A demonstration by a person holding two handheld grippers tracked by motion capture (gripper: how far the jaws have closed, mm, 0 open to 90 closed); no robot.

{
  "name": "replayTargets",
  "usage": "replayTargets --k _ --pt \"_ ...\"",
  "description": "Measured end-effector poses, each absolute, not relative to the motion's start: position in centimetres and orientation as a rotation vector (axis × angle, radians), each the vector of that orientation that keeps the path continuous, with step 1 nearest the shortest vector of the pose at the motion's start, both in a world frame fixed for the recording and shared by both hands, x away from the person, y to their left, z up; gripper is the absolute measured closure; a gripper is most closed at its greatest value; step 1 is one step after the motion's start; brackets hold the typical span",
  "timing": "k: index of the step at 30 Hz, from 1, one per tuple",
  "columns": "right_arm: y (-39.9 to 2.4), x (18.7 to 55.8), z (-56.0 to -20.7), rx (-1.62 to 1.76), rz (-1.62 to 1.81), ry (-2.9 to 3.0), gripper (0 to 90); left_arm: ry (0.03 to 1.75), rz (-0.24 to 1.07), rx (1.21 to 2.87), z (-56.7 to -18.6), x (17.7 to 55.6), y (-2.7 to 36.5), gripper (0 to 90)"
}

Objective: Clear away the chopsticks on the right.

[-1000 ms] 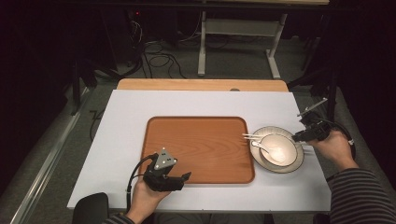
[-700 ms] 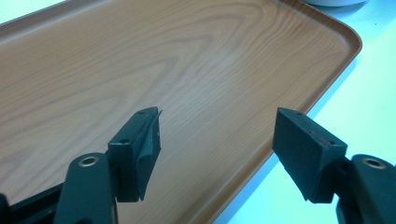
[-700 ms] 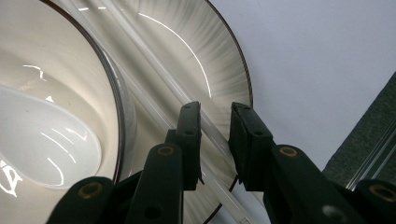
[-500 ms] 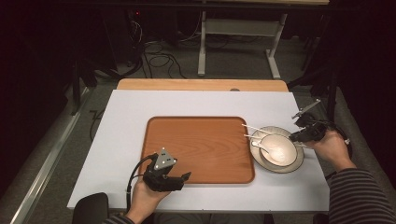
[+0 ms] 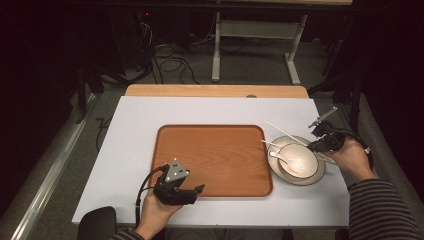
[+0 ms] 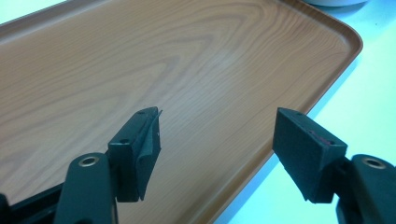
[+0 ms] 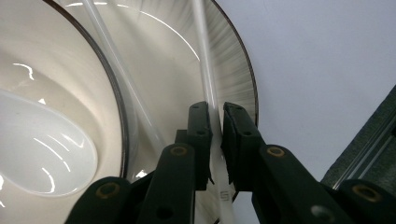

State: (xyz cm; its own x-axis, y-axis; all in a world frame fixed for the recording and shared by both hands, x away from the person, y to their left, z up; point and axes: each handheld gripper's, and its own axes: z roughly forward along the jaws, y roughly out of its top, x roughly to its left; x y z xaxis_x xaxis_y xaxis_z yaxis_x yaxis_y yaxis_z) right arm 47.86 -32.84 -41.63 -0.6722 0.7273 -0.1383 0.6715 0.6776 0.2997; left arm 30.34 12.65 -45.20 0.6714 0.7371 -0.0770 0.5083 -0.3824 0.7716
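A white chopstick [image 7: 205, 70] is pinched between the jaws of my right gripper [image 7: 215, 109], which is shut on it. From above, that chopstick [image 5: 285, 132] slants up and away to the left of the right gripper [image 5: 314, 146], above a beige plate [image 5: 320, 175]. A second chopstick [image 5: 272, 145] lies across the plate beside a white bowl [image 5: 300, 161] holding a white spoon [image 5: 281, 157]. My left gripper [image 5: 197, 190] hovers open over the near edge of the wooden tray [image 5: 215, 150], nothing between its fingers [image 6: 140, 140].
The tray is bare and sits mid-table on a white table top [image 5: 130, 130]. A wooden board [image 5: 215, 90] borders the far edge. Table legs and cables lie on the floor beyond. A dark round object [image 5: 97, 222] sits at the near left corner.
The right gripper has lifted one chopstick off the plate; its far tip has swung up and away from the other chopstick. The left gripper has stayed put.
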Motion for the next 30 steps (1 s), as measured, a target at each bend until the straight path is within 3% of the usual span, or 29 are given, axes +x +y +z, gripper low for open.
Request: replayTargets --k 14,30 --pt "-33.1 46.9 -40.9 1.092 0.408 2.577 86.1 0.960 0.355 2.065 -45.2 30.4 12.7 32.5" --pt "-32.2 41.1 -35.3 0.989 0.591 2.513 86.1 0.942 0.344 2.066 -45.0 30.8 12.4 32.5"
